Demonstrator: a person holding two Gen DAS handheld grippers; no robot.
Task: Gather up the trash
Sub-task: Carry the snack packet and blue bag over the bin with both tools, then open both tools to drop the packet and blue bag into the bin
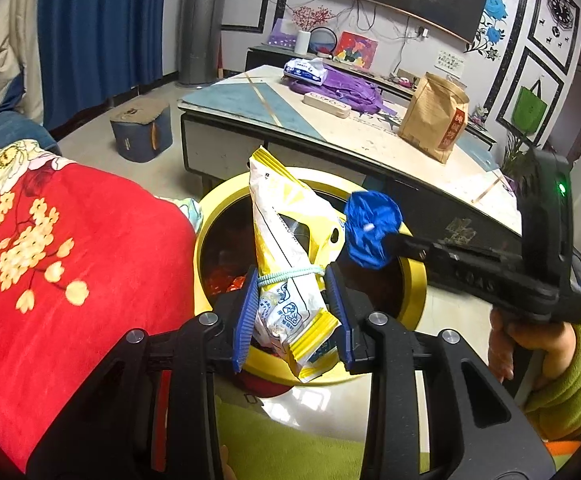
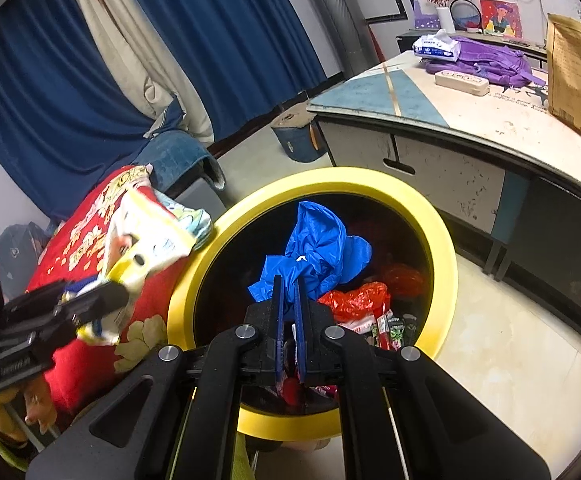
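Now holding 2 pieces of trash over the bin (image 2: pixel 442 236) for dropping: left gripper (image 1: pixel 292 300) pinching the packet (image 1: pixel 286 248) upright above the near rim, right gripper (image 2: pixel 289 312) clamping the blue bag (image 2: pixel 318 248) over the opening.

the snack bag (image 1: pixel 286 240) is white with yellow edges, small blue print and a pale green band around it. the crumpled plastic bag (image 2: pixel 318 248) is bright blue. the trash bin (image 2: pixel 442 240) has a yellow rim and a dark inside, where red and orange wrappers (image 2: pixel 354 300) lie. the blanket (image 1: pixel 70 260) is red with cream and yellow flowers. the curtain (image 2: pixel 218 32) is deep blue. the gripper pads (image 1: pixel 246 316) are blue on black arms.
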